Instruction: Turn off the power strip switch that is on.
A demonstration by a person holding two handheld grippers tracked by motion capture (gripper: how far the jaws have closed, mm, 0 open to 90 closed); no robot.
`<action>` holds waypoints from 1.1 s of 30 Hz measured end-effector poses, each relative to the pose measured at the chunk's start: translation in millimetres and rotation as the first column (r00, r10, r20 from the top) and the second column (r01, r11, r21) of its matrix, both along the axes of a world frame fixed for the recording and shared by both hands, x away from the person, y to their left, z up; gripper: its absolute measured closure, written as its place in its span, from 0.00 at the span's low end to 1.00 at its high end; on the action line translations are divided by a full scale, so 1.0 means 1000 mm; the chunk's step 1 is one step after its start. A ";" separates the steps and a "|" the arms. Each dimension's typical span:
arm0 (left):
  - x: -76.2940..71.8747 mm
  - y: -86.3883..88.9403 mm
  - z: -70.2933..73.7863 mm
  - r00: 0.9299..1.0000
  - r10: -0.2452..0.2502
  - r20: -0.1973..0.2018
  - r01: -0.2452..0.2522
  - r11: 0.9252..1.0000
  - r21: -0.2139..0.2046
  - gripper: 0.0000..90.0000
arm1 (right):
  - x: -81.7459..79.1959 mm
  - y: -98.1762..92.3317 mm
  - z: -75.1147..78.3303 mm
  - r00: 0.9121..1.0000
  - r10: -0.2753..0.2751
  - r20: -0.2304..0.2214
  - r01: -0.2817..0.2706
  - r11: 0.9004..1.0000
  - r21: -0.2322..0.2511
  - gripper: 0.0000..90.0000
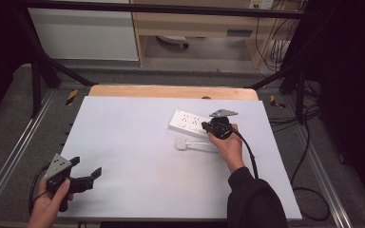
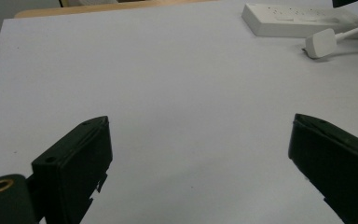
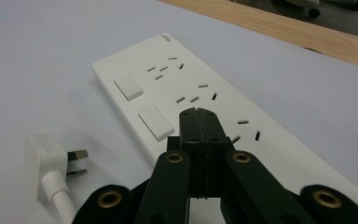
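A white power strip [image 1: 188, 122] [image 3: 200, 102] [image 2: 298, 18] lies flat on the white table sheet, right of centre. It has two rocker switches and several sockets. A white plug [image 1: 181, 144] [image 3: 42, 158] [image 2: 320, 43] on a white cable lies loose just in front of it, prongs toward the strip. My right gripper [image 1: 208, 125] [image 3: 198, 112] is shut with nothing between its jaws and hovers right over the strip by the second switch. At the table's front left corner my left gripper [image 1: 86, 167] [image 2: 200, 154] is held wide open, holding nothing.
A wooden board edge [image 1: 171, 91] runs along the back of the white sheet [image 1: 138, 156]. Black frame bars [image 1: 43, 71] and cables [image 1: 309, 190] flank the table. A person's black sleeve [image 1: 254, 199] comes in at the bottom right.
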State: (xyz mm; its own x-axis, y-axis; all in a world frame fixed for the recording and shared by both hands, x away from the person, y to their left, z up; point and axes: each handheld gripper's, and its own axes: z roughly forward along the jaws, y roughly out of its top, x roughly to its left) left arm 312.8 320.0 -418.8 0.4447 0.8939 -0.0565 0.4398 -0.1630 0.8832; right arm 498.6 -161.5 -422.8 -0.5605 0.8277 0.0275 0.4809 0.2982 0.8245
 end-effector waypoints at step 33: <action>0.000 0.000 0.000 1.000 0.001 -0.004 -0.001 1.000 0.005 0.07 | -0.005 -0.019 0.026 0.996 -0.080 -0.031 0.081 0.996 0.035 0.09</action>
